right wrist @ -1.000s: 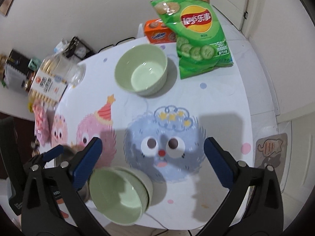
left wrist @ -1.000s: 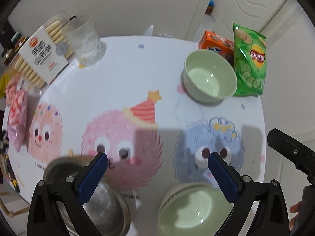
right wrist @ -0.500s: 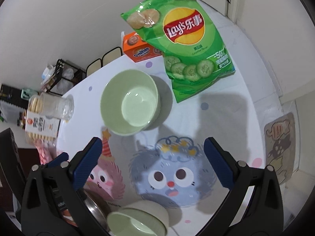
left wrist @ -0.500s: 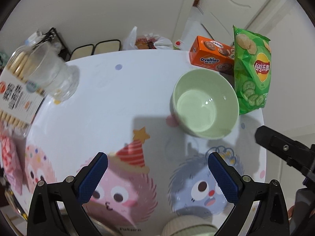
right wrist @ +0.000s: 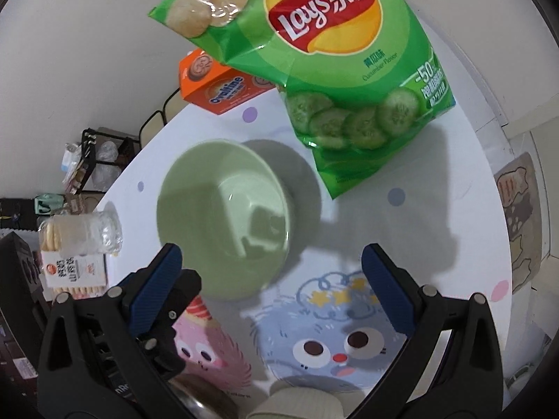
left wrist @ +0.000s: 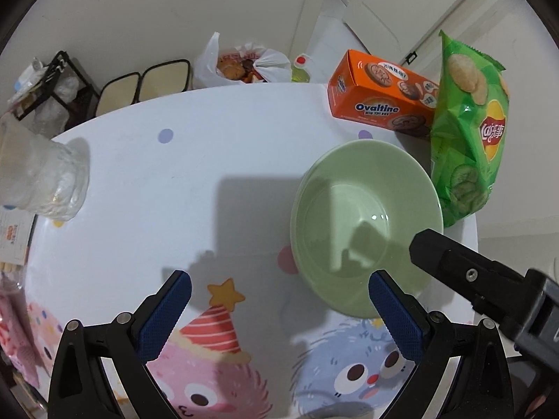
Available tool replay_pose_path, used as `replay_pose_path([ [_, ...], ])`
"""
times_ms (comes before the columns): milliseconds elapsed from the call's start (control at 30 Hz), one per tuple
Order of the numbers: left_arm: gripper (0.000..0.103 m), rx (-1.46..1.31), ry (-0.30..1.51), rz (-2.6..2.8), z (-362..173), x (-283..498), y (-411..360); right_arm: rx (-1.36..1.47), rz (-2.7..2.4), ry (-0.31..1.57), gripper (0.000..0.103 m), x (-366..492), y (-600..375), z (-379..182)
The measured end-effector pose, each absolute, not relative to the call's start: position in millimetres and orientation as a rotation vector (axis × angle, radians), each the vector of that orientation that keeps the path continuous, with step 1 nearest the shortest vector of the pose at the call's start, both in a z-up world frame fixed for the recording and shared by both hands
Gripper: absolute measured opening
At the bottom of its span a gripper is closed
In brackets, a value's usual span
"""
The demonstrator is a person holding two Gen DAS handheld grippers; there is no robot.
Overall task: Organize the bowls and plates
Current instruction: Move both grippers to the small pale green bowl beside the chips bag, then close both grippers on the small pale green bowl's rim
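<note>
A pale green bowl (left wrist: 367, 223) stood upright and empty on the round table (left wrist: 195, 160), toward its far right, just beside a green Lay's crisp bag (right wrist: 335, 56) and near an orange Ovaltine box (left wrist: 380, 104). The left gripper (left wrist: 279, 296) hung above the cartoon-printed cloth with its blue pads spread wide and nothing between them; its right pad overlapped the bowl's near rim in the left wrist view, though contact could not be judged. The right gripper (right wrist: 272, 269) was likewise spread and held nothing, its left pad lying over the bowl's near-left rim in its own view. A clear ribbed glass (left wrist: 45, 181) at the table's left edge appeared empty. A clear tub of biscuits (right wrist: 73, 255) bore a label too small to read. At the bottom edge of the right wrist view, a ribbed pale bowl (right wrist: 300, 403) and a metal bowl (right wrist: 206, 401) were cut off, their contents hidden. The bag read "Cucumber Flavor". Beyond the table, a white plastic bag (left wrist: 244, 64) held indistinct items.
</note>
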State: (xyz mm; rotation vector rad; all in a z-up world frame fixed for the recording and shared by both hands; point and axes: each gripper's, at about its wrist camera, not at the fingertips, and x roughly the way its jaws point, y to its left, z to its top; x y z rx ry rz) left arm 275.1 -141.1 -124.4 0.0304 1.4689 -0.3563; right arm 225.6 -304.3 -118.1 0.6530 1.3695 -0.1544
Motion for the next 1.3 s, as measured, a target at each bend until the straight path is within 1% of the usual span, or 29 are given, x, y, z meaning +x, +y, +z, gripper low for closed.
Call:
replay_pose_path([
  [67,0.101,0.057,1.461,-0.367,-126,276,-145,0.641,-0.146,1.375,0.102,229,-301,-120],
  [100,0.097,0.067,1.458,-0.367,-127,277,-146,0.645,-0.145,1.381,0.099,230,-299,-121],
  [133,0.092,0.071,1.459,-0.367,-128,277,-147,0.651,-0.148,1.387,0.093,231,-299,-123],
  [167,0.090,0.066,1.467,-0.371,-130,279,-148,0.659,-0.154,1.390,0.088,231,-299,-125],
  [200,0.086,0.066,1.474,-0.371,-131,280,-149,0.669,-0.160,1.396,0.078,232,-300,-127],
  [233,0.079,0.070,1.481,-0.372,-132,281,-150,0.676,-0.160,1.400,0.069,232,-299,-129],
  [267,0.076,0.070,1.485,-0.378,-134,282,-151,0.680,-0.160,1.404,0.067,232,-299,-130],
  [333,0.065,0.061,1.495,-0.392,-136,284,-153,0.675,-0.164,1.411,0.061,233,-299,-132],
  [367,0.062,0.049,1.499,-0.402,-137,284,-153,0.674,-0.165,1.411,0.058,234,-298,-132],
  [400,0.055,0.045,1.501,-0.403,-138,285,-153,0.673,-0.168,1.412,0.051,234,-298,-133],
  [433,0.050,0.046,1.502,-0.397,-139,287,-154,0.669,-0.171,1.414,0.046,234,-298,-134],
  [500,0.045,0.033,1.509,-0.395,-146,294,-153,0.661,-0.186,1.411,0.046,235,-296,-133],
  [600,0.028,0.016,1.515,-0.388,-150,298,-150,0.639,-0.202,1.419,0.046,237,-294,-134],
  [633,0.026,0.010,1.515,-0.395,-151,299,-149,0.654,-0.186,1.418,0.043,237,-294,-135],
  [700,0.024,0.016,1.511,-0.397,-152,300,-151,0.649,-0.197,1.415,0.039,238,-294,-134],
  [800,0.016,0.003,1.509,-0.416,-153,300,-153,0.637,-0.201,1.414,0.037,239,-291,-134],
  [867,0.015,0.000,1.501,-0.415,-152,300,-153,0.605,-0.214,1.424,0.031,239,-290,-134],
  [933,0.012,-0.005,1.501,-0.420,-152,300,-154,0.585,-0.239,1.434,0.017,239,-291,-136],
  [1000,0.010,-0.007,1.500,-0.427,-152,301,-154,0.575,-0.244,1.437,0.012,239,-292,-138],
  [1100,0.009,-0.014,1.506,-0.422,-152,301,-154,0.599,-0.240,1.428,0.009,237,-295,-139],
  [1300,0.008,-0.007,1.508,-0.418,-151,300,-154,0.606,-0.221,1.421,0.009,237,-293,-139],
])
